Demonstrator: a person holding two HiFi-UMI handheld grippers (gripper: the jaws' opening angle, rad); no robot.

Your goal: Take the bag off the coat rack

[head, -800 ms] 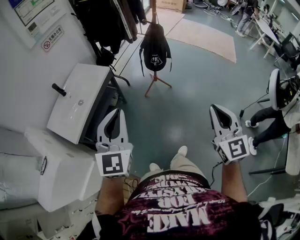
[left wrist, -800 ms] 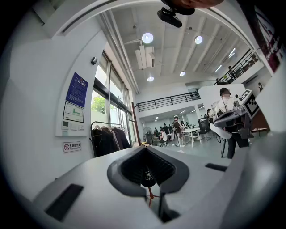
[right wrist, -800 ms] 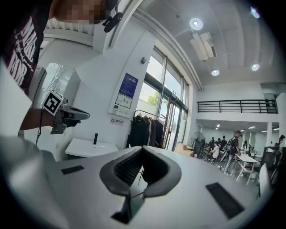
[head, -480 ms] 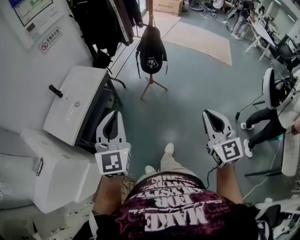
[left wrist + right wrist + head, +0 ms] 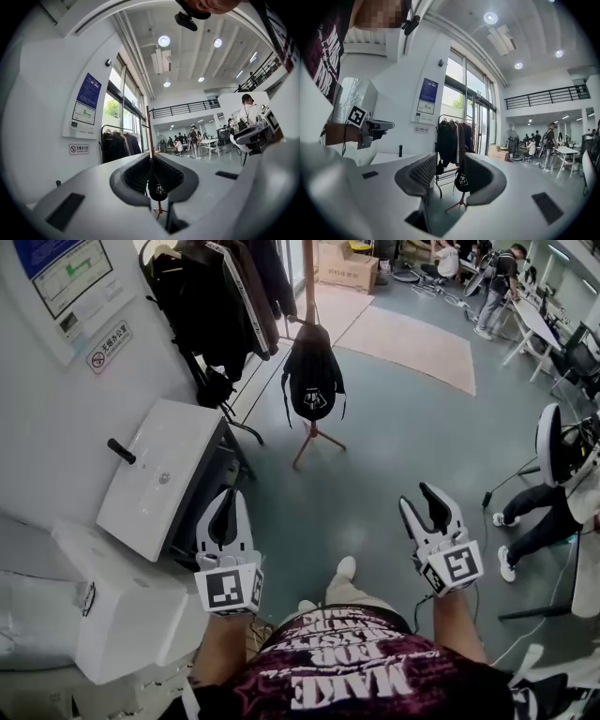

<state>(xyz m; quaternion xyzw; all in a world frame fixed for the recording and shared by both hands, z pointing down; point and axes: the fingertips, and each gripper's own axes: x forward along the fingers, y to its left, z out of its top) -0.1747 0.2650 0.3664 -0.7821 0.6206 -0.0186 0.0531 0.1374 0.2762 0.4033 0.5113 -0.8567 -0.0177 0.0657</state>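
bag [image 5: 313,381], black, hanging on the coat rack [image 5: 307,287] at 12 o'clock, well apart from both grippers; left gripper [image 5: 227,498] pressed together, empty; right gripper [image 5: 421,502] spread, empty; task judged not yet begun: approach, grasp and lift-off all remain.

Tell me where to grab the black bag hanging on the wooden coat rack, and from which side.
Probably the narrow top of the bag, where it hangs against the coat rack pole. It hangs upright, front toward you, so approach head-on with the open right gripper.
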